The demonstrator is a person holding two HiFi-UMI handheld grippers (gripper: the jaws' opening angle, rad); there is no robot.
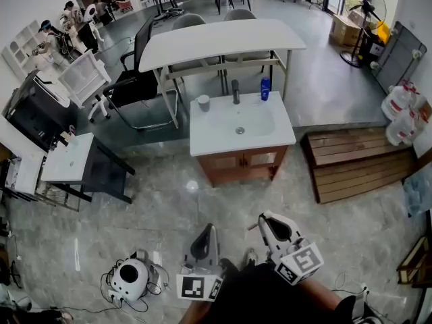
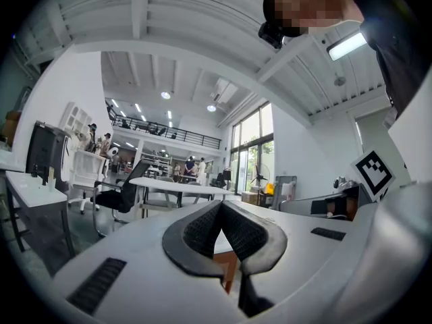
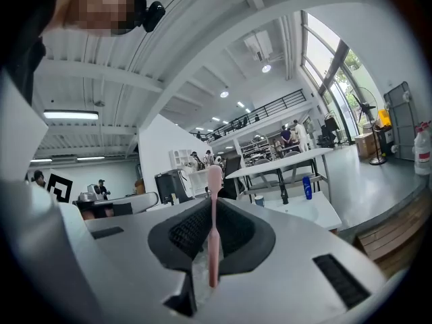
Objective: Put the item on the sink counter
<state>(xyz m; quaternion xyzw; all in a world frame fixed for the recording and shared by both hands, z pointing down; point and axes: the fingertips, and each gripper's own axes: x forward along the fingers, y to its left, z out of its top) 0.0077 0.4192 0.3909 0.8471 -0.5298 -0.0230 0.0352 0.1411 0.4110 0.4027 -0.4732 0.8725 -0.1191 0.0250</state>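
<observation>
Head view: white sink surface (image 1: 277, 135) on a wood cabinet, mid-room on grey tile floor (image 1: 169, 208). Along its back edge: grey cup (image 1: 203, 102), dark faucet (image 1: 235, 91), blue bottle (image 1: 265, 88). White table (image 1: 223, 40) just behind it, black office chair (image 1: 138, 79) to the left, wooden pallet (image 1: 354, 162) to the right, standing fan (image 1: 364, 19) far back right. Left gripper (image 1: 204, 245) and right gripper (image 1: 273, 229) are held low at the bottom of frame, well apart from the sink. Marker cubes (image 1: 199, 287) carry black-and-white square codes; bottle label too small to read. Left gripper view: fingers (image 2: 199, 231) pressed together with nothing in them; beyond, an open office hall with mezzanine railing (image 2: 155, 130) and tall windows (image 2: 250, 147). Right gripper view: fingers (image 3: 185, 231) pinching a pink toothbrush (image 3: 213, 241), upright, head sticking up above the fingertips, handle running down between the pads. Sink with the blue bottle lies ahead and to the right, well apart from the toothbrush.
</observation>
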